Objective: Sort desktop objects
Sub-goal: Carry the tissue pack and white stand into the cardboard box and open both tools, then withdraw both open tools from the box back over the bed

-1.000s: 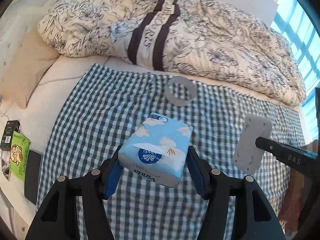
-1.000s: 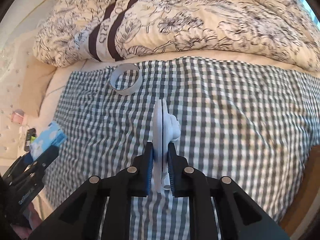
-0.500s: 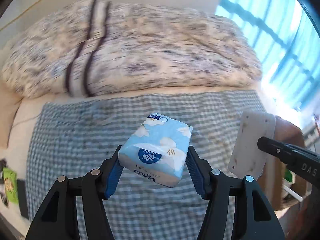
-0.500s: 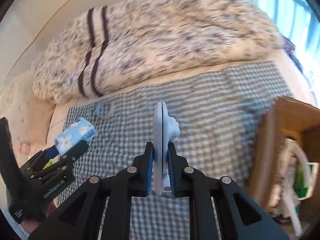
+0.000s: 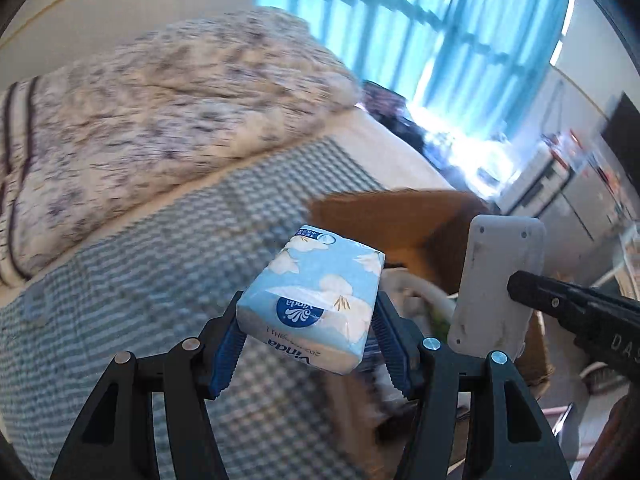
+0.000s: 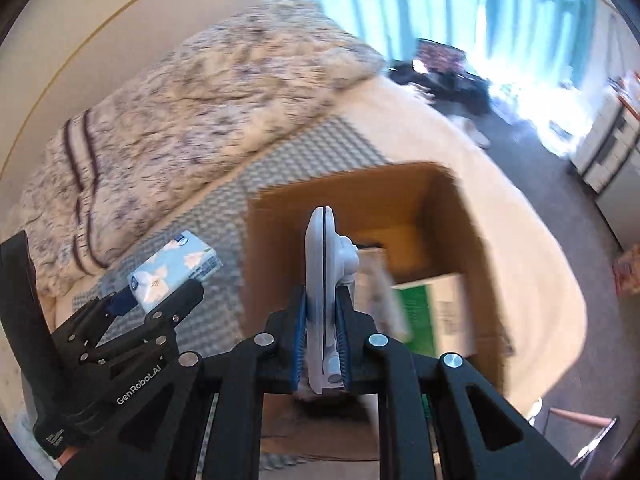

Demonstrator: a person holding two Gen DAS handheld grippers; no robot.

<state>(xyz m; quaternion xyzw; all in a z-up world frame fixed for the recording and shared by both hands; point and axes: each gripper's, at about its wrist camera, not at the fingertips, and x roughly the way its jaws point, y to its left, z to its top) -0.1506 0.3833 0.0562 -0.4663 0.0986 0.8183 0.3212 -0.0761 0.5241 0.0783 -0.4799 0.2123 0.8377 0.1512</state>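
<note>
Right wrist view: right tool (image 6: 322,344) clamped on white plate (image 6: 320,280), left tool (image 6: 154,300) on tissue pack (image 6: 176,270); carrying step, next lower into cardboard box (image 6: 460,216).

A bed (image 6: 460,168) is covered by a floral duvet (image 5: 160,112); daylight is admitted through blue-curtained windows (image 5: 420,40).

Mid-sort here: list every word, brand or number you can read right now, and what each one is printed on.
"Vinda": blue round logo and, upside down, front edge of the tissue pack held in the left gripper.
"DAS": side of the right gripper, cut off at the frame edge.
"GenRobot.AI": body of the left gripper, right wrist view.
Small print on the tissue pack: too small to read.
Label on the green and white box inside the cardboard box: blurred.
</note>
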